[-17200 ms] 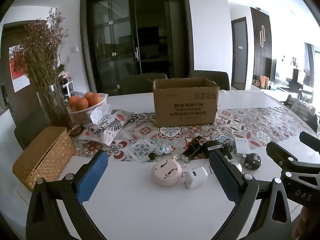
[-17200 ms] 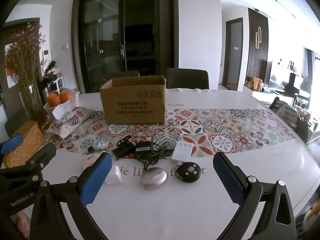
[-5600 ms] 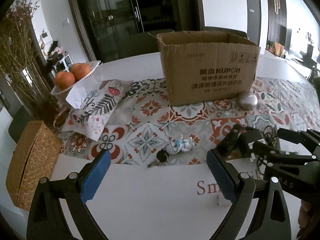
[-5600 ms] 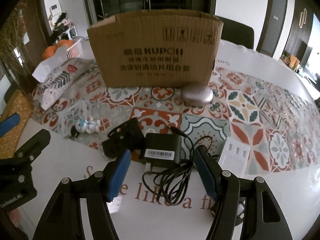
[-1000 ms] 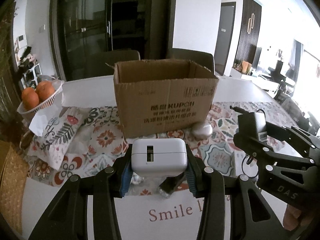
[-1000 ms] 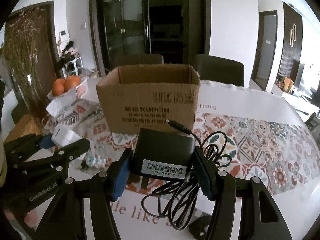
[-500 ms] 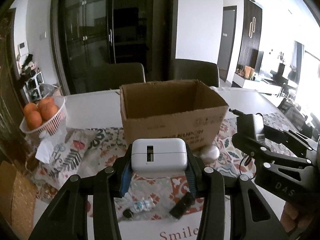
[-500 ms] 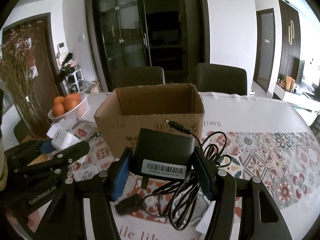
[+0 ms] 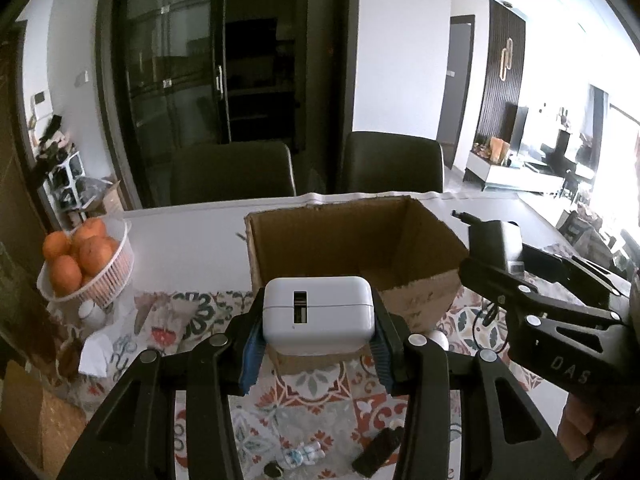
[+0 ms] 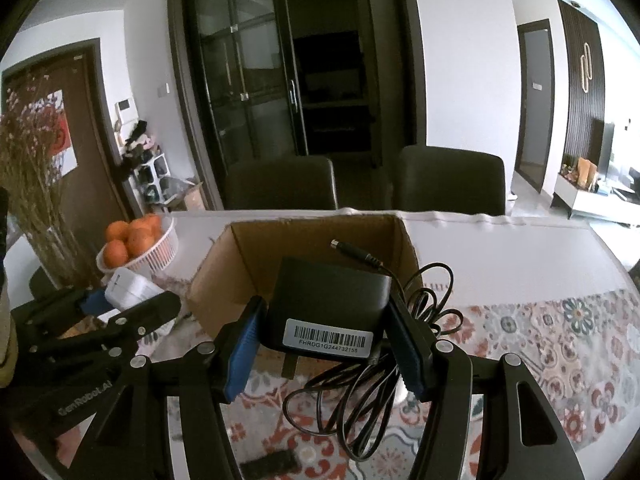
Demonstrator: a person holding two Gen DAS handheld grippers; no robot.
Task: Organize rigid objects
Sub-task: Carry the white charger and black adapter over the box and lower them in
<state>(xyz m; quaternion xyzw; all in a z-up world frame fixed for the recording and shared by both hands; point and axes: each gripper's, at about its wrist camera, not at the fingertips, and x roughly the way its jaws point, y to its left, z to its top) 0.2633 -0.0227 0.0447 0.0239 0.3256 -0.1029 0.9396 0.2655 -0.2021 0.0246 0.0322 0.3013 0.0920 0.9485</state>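
My left gripper (image 9: 316, 340) is shut on a white charger block (image 9: 318, 314) and holds it in the air, just in front of the open cardboard box (image 9: 344, 240). My right gripper (image 10: 326, 344) is shut on a black power adapter (image 10: 332, 300) whose coiled cable (image 10: 368, 384) hangs below. It hovers at the box's (image 10: 224, 272) near rim. The right gripper with the adapter (image 9: 494, 240) also shows in the left wrist view, at the box's right corner. The left gripper with the white block (image 10: 130, 290) shows at the left of the right wrist view.
A white basket of oranges (image 9: 80, 264) stands at the left, with a patterned pouch (image 9: 160, 316) beside it. On the patterned runner (image 9: 320, 392) below lie a small figurine (image 9: 302, 454), a black clip-like object (image 9: 378, 450) and a grey mouse (image 9: 438, 338). Two dark chairs (image 10: 280, 188) stand behind the table.
Both grippers have risen and moved forward toward the box with their loads. The box's open inside now shows from above.
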